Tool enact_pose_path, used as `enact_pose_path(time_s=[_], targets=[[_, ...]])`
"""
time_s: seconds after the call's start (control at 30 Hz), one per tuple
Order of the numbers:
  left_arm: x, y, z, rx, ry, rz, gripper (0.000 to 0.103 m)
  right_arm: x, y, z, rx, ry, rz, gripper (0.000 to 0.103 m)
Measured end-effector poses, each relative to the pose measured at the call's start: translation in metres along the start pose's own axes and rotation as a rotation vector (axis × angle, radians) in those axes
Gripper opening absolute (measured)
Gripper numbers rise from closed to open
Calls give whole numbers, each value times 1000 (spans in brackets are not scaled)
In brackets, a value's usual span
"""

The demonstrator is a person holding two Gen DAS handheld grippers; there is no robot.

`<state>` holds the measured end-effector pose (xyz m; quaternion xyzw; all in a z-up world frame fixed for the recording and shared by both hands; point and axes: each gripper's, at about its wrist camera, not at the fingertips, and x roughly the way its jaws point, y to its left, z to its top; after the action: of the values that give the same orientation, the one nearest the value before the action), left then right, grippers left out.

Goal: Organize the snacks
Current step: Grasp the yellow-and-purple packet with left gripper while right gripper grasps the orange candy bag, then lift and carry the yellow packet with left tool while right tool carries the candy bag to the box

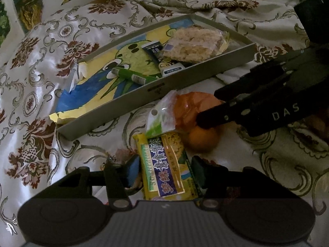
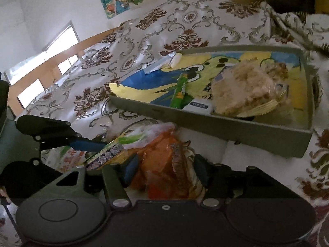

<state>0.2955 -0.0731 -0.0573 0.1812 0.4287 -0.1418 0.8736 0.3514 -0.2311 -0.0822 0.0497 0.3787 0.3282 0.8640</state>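
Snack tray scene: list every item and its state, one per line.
Grey tray: on the bedspread, holding snacks.
Rice crisp pack: sealed, inside tray.
Green stick pack: lying in tray.
Yellow cracker pack: between left tongs.
Orange snack bag: between right tongs.

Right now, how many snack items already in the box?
4 visible in the box: rice cracker pack at the far end, dark packet beside it, white packet against the near wall, green stick mid-box. More may hide underneath.

Satiny patterned cloth (image 1: 98, 140), glossy sheen. Tray (image 1: 205, 70) matt grey, looks like card; painted paper liner (image 1: 86, 94), torn edge. Yellow snack packet (image 1: 166, 164) glossy foil-plastic. Orange bag (image 2: 162, 160) crinkly clear plastic.
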Motion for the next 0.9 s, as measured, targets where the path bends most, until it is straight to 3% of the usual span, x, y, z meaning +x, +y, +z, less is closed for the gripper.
enact_pose_path(time_s=[0.07, 0.13, 0.57, 0.9], targets=[[-2, 3, 0, -27, -3, -12, 58, -1, -2, 0, 24, 3, 28, 43], [-5, 5, -2, -51, -8, -17, 58, -4, -1, 1, 25, -1, 25, 41], [-34, 14, -22, -225, -42, -9, 57, -21, 7, 0, -21, -3, -20, 40], [-39, 19, -23, -293, -64, 10, 57, 0, -9, 2, 120, 4, 55, 59]])
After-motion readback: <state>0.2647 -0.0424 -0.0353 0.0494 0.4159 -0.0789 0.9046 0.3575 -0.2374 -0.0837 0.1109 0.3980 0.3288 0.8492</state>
